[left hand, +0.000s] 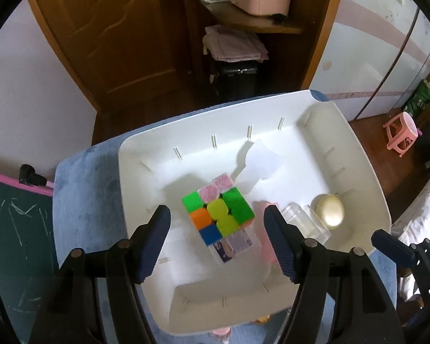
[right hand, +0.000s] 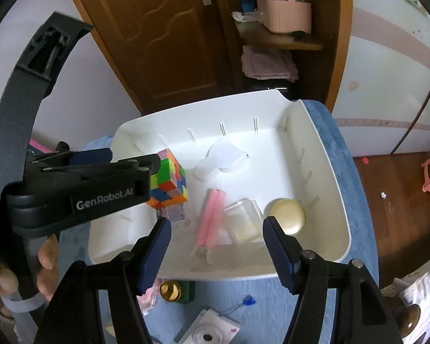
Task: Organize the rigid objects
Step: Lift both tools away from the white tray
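Rubik's cube sits inside the white bin, on a small printed box, directly below the left tongs, which gape wide around nothing. The right tongs are spread wide too, over the bin's near edge. Farther in lie a pink stick, a clear case, a gold compact, and beyond them a translucent lid.

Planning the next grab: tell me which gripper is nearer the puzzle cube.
Left. The left gripper hangs open right over the puzzle cube in the white bin; the right gripper sits open farther off, toward the pink sticks.
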`<state>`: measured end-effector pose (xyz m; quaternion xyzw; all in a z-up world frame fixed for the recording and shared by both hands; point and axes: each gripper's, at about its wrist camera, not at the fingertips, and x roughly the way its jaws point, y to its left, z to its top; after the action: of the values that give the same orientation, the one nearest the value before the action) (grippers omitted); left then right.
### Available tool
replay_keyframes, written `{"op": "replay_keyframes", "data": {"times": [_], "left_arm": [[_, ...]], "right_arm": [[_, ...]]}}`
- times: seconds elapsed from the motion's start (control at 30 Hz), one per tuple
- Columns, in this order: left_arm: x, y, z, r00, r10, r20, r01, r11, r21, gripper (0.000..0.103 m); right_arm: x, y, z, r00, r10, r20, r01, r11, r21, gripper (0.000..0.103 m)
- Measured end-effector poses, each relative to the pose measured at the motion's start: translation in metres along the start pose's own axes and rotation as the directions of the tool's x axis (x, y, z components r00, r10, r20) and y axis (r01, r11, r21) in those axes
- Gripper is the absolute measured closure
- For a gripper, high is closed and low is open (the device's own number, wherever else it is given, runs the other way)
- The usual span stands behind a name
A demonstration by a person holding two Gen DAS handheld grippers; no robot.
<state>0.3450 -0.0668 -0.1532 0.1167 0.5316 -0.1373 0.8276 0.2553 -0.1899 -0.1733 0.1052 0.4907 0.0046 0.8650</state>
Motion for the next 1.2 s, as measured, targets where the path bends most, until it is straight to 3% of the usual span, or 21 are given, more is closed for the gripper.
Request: {"op": "replay_keyframes", "data": {"times": [0.73, 1.2], "left_arm": [[-0.111, -0.008, -0.065, 0.989, -0.037, 0.14, 0.051, 0.994, -0.096, 0.032], [-0.15, -0.025, -0.102, 0.978, -0.061, 0.202, 0.088, 0.988, -0.125, 0.032]], "right_arm": [[-0.105, 0.007, -0.038, 0.991, 0.056, 0.125, -0.05, 0.997, -0.054, 0.036], [-0.145, 0.001, -0.065, 0.981, 0.068, 0.179, -0.05, 0.993, -0.106, 0.036]]}}
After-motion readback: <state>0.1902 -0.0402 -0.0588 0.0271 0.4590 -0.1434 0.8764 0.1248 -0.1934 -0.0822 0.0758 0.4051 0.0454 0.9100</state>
